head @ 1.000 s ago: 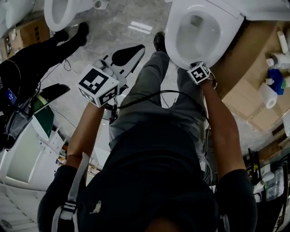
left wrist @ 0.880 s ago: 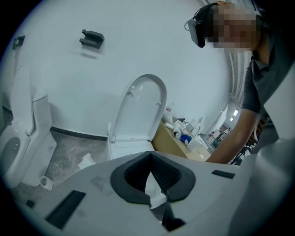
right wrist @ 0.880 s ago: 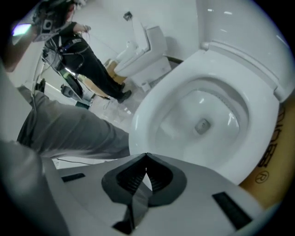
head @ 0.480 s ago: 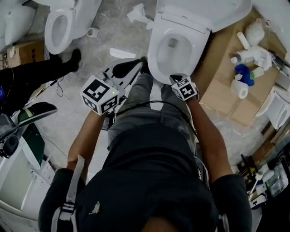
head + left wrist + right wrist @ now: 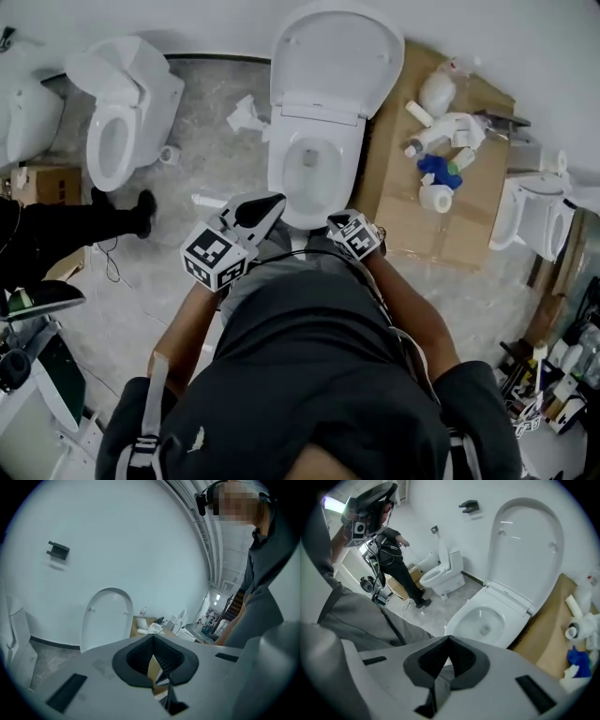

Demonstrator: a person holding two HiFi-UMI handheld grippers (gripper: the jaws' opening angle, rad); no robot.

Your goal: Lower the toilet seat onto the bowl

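The white toilet [image 5: 314, 164] stands just ahead of me. Its lid [image 5: 333, 56] is upright against the wall, with a wide white ring [image 5: 461, 613] lying flat around the bowl opening. My left gripper [image 5: 255, 212] is shut and empty, held left of the bowl's front edge. My right gripper [image 5: 339, 223] is also shut on nothing, just short of the front rim. The left gripper view has its jaws [image 5: 152, 639] pointing at the lid [image 5: 105, 618]. The right gripper view looks past its jaws [image 5: 449, 639] at the bowl and lid [image 5: 527, 545].
A second toilet [image 5: 117, 103] stands at the left, with a person in black [image 5: 56, 225] on the floor near it. A cardboard sheet [image 5: 422, 220] to the right holds white bottles and a blue thing [image 5: 436, 169]. Another white fixture [image 5: 534, 220] is at far right. Crumpled paper [image 5: 246, 114] lies beside the bowl.
The right gripper has come off the bowl's front rim and drawn back toward my body. The head view has lifted, so the whole toilet and its upright lid now show.
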